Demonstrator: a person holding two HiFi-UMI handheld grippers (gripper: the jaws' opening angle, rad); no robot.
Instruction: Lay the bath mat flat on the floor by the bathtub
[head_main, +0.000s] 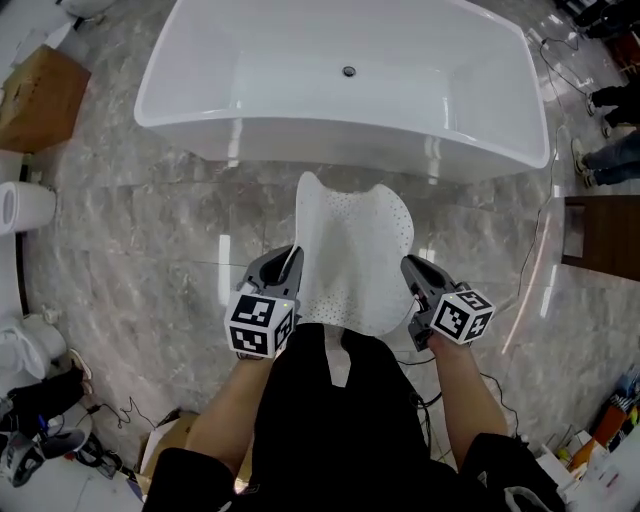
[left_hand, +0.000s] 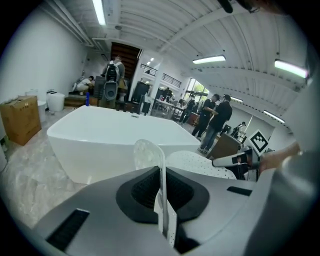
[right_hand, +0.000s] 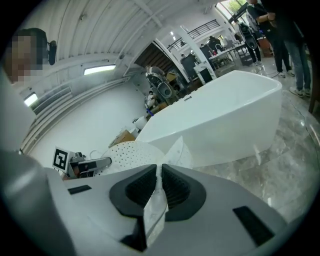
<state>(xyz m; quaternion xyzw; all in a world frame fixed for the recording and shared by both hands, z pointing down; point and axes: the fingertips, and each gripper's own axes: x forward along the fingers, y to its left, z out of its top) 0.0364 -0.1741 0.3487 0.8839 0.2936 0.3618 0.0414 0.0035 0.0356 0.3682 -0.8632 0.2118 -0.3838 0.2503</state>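
A white perforated bath mat (head_main: 352, 255) hangs spread between my two grippers, over the marble floor just in front of the white bathtub (head_main: 340, 90). My left gripper (head_main: 291, 262) is shut on the mat's left edge, and the thin sheet (left_hand: 161, 195) stands pinched between its dark pads. The right gripper (head_main: 410, 268) is shut on the right edge, where the mat (right_hand: 156, 200) is squeezed between its pads. The mat's far end curls upward toward the tub. In the left gripper view the bathtub (left_hand: 110, 135) fills the middle distance.
A cardboard box (head_main: 40, 95) stands at the far left, a toilet (head_main: 25, 205) beside it. A cable (head_main: 545, 230) trails over the floor on the right near a brown cabinet (head_main: 603, 235). Several people (left_hand: 215, 117) stand beyond the tub.
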